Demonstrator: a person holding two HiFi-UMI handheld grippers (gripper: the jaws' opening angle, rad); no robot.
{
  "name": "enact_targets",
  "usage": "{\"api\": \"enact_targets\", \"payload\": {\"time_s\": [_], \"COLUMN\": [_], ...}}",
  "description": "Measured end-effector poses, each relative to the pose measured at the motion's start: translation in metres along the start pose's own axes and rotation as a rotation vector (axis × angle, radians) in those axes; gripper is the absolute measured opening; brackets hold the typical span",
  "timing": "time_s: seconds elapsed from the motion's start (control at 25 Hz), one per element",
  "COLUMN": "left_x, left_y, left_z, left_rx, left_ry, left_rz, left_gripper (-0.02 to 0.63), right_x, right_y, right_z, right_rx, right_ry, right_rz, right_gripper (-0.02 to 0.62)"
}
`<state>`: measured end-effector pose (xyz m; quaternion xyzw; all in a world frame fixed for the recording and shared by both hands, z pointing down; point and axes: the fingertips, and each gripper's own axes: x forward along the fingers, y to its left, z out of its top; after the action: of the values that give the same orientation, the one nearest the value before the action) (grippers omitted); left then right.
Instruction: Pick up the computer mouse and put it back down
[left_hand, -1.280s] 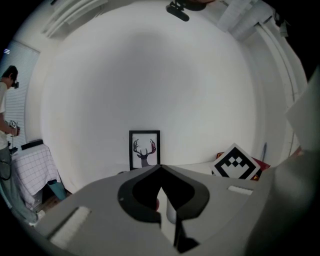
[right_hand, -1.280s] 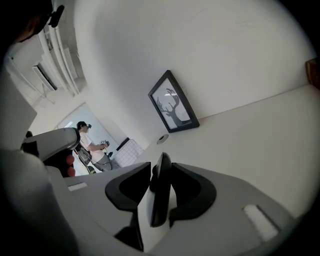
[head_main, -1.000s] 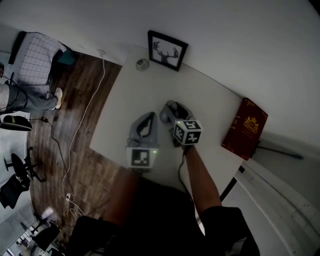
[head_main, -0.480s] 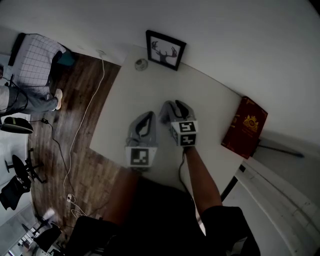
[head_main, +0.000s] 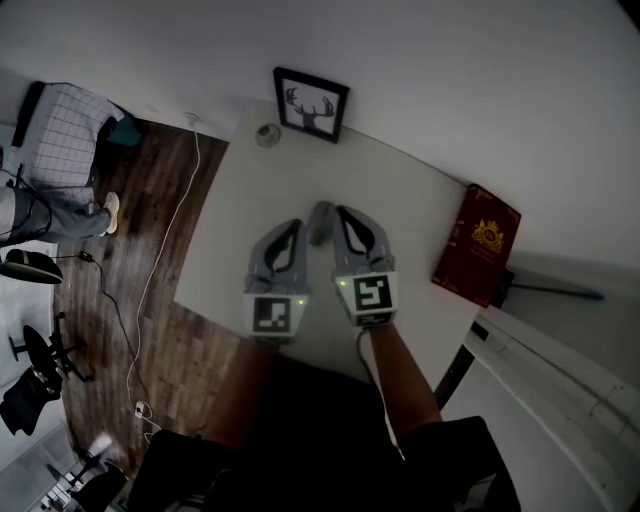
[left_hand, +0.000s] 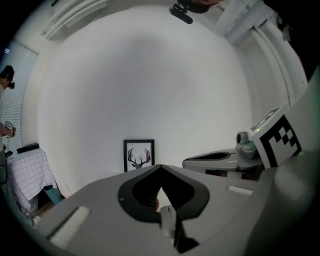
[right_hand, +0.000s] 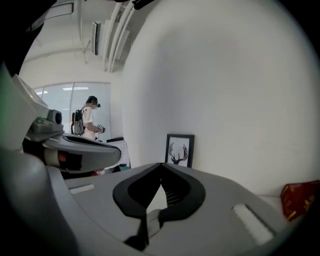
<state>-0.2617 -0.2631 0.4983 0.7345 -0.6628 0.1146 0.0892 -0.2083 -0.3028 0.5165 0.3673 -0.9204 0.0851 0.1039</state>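
The white desk (head_main: 400, 200) fills the middle of the head view. A red book (head_main: 478, 258) lies at its right edge, and a framed deer picture (head_main: 311, 104) stands at the far edge by the wall. Both claws hang over the desk's near half, side by side, pointing toward the picture. The left claw (left_hand: 160, 167) is fully closed, its tips meeting with nothing in it. The right claw (right_hand: 161, 165) has just been closing, and its tips now meet too, with nothing between them.

The mouse (head_main: 320, 222) lies on the desk, held by neither claw. In the head view it is a small grey hump between the two claws' tips, just beside the right claw's left-hand jaw. How high the claws hang above it I cannot tell from there. In the left gripper view it shows low in the gap behind the closed tips, so it seems to sit below and a little ahead of that claw.

It is likely light and stiff, a hard plastic shell, smooth and rounded, so a pinch on its crown may slip off. The best hold is probably across its two flanks near the middle, squeezing gently and keeping off the buttons. Either claw would first have to open and come down.
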Motion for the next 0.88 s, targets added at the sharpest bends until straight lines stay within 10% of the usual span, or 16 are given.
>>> {"api": "enact_targets", "payload": {"time_s": [0.88], "left_x": [-0.076], "left_y": [-0.099], "left_z": [0.076], "left_rx": [0.063], "left_ry": [-0.180], "left_rz": [-0.061], "left_gripper": [0.000], "right_x": [-0.158], "right_y": [0.007], "right_z": [0.090], "right_rx": [-0.149], "right_ry": [-0.217], "right_rz": [-0.100], "right_gripper": [0.012]}}
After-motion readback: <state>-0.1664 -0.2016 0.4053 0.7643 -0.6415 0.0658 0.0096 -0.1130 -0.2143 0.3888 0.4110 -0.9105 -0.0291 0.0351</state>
